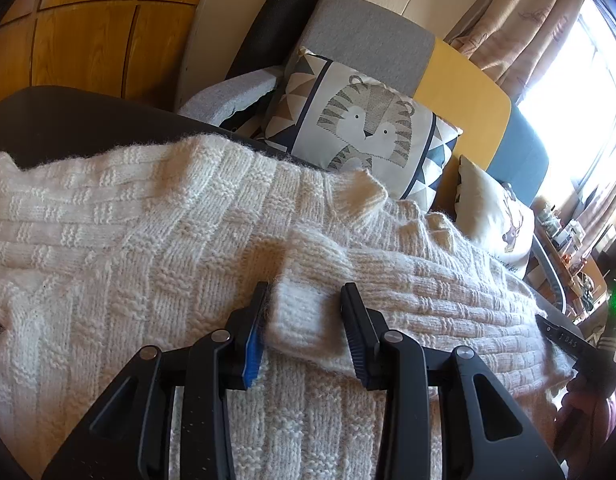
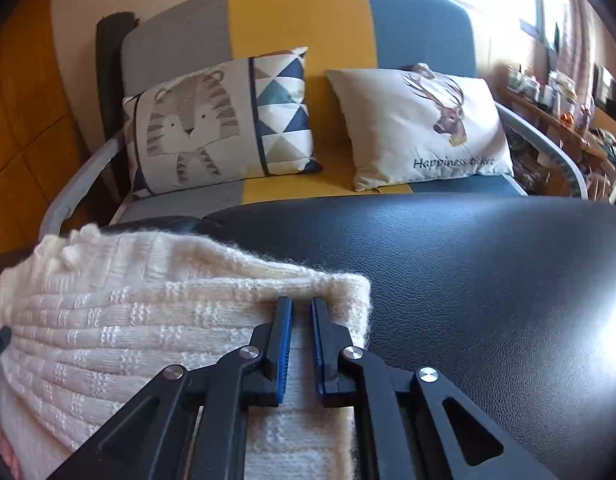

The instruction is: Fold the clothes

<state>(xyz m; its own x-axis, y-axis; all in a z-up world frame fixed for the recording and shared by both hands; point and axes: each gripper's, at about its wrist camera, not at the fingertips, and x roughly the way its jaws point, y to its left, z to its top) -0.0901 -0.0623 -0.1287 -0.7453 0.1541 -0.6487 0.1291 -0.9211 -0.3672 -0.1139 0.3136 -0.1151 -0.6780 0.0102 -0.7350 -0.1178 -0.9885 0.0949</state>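
A cream knitted sweater (image 1: 148, 220) lies spread over a black padded surface (image 2: 468, 280). In the left wrist view one sleeve is folded across the body, and its cuff (image 1: 308, 320) sits between the fingers of my left gripper (image 1: 306, 286). Both pads press against the cuff's sides. In the right wrist view the sweater (image 2: 108, 320) covers the left part of the black surface. My right gripper (image 2: 302, 300) sits at its folded right edge, jaws nearly together, with a thin strip of knit pinched between the blue pads.
Behind the surface stands a grey, yellow and blue sofa (image 2: 300, 12) with a tiger cushion (image 2: 212, 120) and a deer cushion (image 2: 424, 120). A cluttered shelf (image 2: 568, 108) and a bright window are at the right, and wooden panels (image 1: 88, 32) at the left.
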